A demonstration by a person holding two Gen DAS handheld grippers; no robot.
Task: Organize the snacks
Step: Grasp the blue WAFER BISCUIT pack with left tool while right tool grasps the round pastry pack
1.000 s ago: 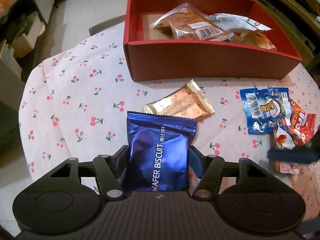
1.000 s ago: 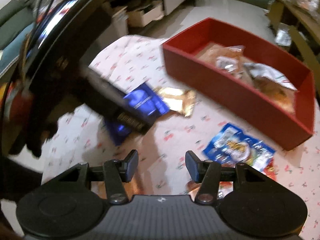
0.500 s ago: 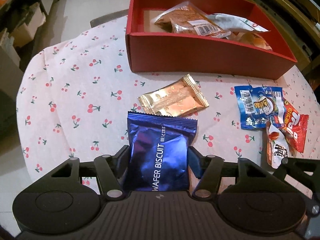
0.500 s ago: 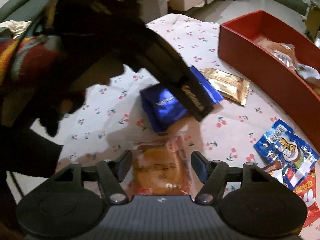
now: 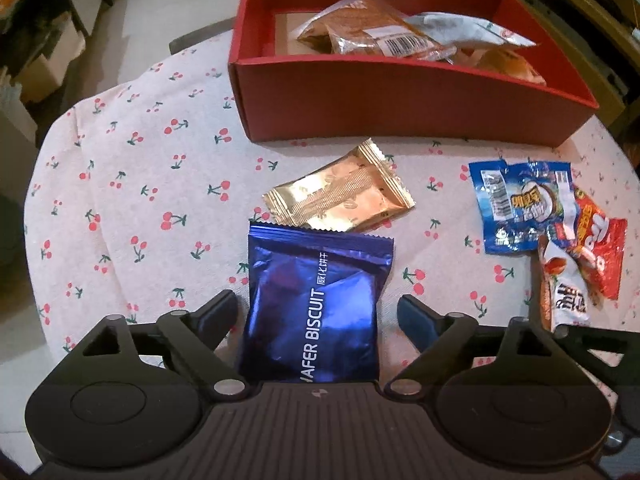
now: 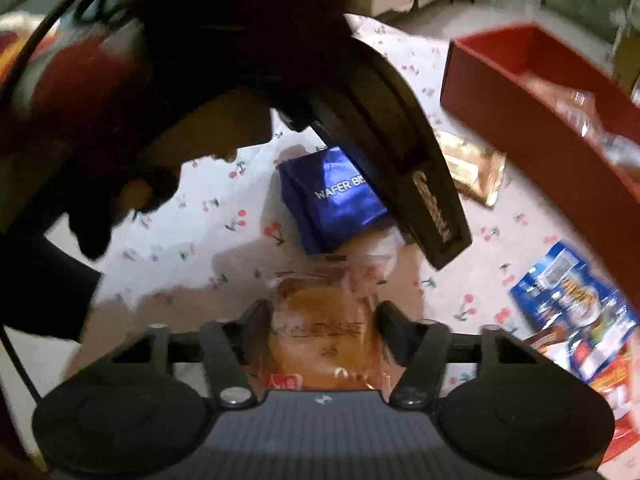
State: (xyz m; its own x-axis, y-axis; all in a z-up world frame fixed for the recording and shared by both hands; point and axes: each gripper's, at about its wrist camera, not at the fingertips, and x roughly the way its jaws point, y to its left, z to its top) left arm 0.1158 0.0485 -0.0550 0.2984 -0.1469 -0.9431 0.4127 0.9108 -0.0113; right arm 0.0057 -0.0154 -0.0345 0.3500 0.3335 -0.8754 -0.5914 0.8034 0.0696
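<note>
Blue wafer biscuit pack [image 5: 316,304] lies on the counter [image 5: 132,184], between the left gripper [image 5: 318,310] fingers, which are opening with gaps either side. Right gripper [image 6: 322,320] fingers are closing snug against a bun pack [image 6: 324,332]. Red box [image 5: 400,100] sits beyond.

- A white tablecloth [image 5: 132,184] printed with red cherries covers the frame's middle.
- Pale floor [image 5: 176,4] shows at upper left.
- Cardboard boxes [image 5: 44,60] sit at far left.
</note>
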